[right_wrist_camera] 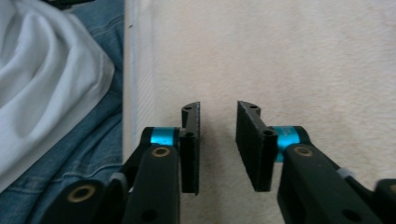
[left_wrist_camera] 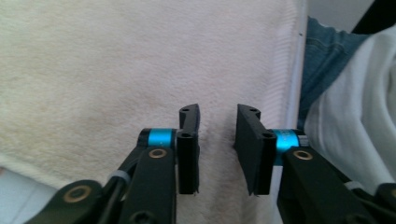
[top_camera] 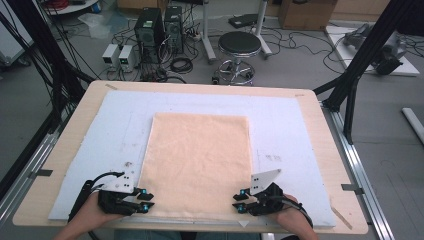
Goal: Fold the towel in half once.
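We're hovering left gripper and right gripper, jaws apart, over the flat peach terry towel's near corners at the white mat's near edge.

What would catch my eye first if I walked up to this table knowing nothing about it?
Most likely the peach-coloured towel, spread flat in the middle of the pale mat that covers the wooden table. Next, the two black hand-held tools at the towel's near corners: the left gripper and the right gripper, each with its jaws apart over the cloth. Beyond the table, a round black stool stands among tangled cables on the floor.
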Motion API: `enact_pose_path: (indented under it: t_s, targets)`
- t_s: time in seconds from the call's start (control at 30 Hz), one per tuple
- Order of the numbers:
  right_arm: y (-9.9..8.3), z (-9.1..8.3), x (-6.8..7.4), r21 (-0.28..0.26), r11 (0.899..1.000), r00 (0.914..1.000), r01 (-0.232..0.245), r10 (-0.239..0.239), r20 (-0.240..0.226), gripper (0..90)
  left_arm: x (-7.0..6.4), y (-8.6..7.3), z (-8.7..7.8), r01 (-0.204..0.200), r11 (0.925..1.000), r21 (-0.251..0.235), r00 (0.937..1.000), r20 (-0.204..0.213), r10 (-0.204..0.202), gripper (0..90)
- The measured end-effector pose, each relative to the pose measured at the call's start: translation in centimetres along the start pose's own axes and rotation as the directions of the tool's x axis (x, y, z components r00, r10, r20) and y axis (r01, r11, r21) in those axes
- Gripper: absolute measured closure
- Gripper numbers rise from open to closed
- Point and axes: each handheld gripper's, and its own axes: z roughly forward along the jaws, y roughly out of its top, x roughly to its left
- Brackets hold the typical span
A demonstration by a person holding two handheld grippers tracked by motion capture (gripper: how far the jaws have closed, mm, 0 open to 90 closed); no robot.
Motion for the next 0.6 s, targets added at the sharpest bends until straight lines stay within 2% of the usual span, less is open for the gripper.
enact_pose_path:
  t_s: [0.07,0.2,0.23,0.33,0.4,0.5,0.53,0.6]
  targets:
    - [0.1,-0.2,-0.3,-0.008,1.000,0.9997,-0.014,0.014,0.019,63.9,0.3,0.4,0.0,0.017,0.9997,-0.015,0.9995,-0.026,-0.018,63.0]
    - [0.1,-0.7,-1.2,-0.036,0.998,0.9943,-0.044,0.047,0.095,56.7,1.1,1.2,-0.1,0.031,0.9982,-0.052,0.9963,-0.078,-0.035,55.6]
    - [0.2,-0.9,-1.5,-0.045,0.997,0.9927,-0.055,0.060,0.105,55.8,1.5,1.5,-0.1,0.052,0.9967,-0.062,0.9941,-0.091,-0.058,51.9]
    - [0.4,-1.6,-2.5,-0.069,0.994,0.9832,-0.085,0.095,0.156,50.0,2.3,1.9,-0.2,0.077,0.9931,-0.088,0.9879,-0.128,-0.088,44.5]
    - [0.5,-2.0,-3.3,-0.079,0.991,0.9723,-0.106,0.120,0.200,47.1,2.9,2.2,-0.2,0.093,0.9901,-0.105,0.9822,-0.153,-0.109,40.2]
    - [0.7,-2.4,-4.3,-0.090,0.987,0.9574,-0.130,0.149,0.247,41.1,3.8,2.5,-0.2,0.113,0.9852,-0.128,0.9702,-0.200,-0.138,36.0]
    - [0.8,-2.6,-4.8,-0.102,0.985,0.9500,-0.139,0.161,0.267,38.8,4.1,2.5,-0.2,0.125,0.9834,-0.132,0.9673,-0.205,-0.150,33.5]
    - [0.9,-2.7,-5.5,-0.113,0.982,0.9429,-0.151,0.178,0.282,36.6,4.7,2.6,-0.2,0.143,0.9802,-0.137,0.9611,-0.217,-0.171,27.9]
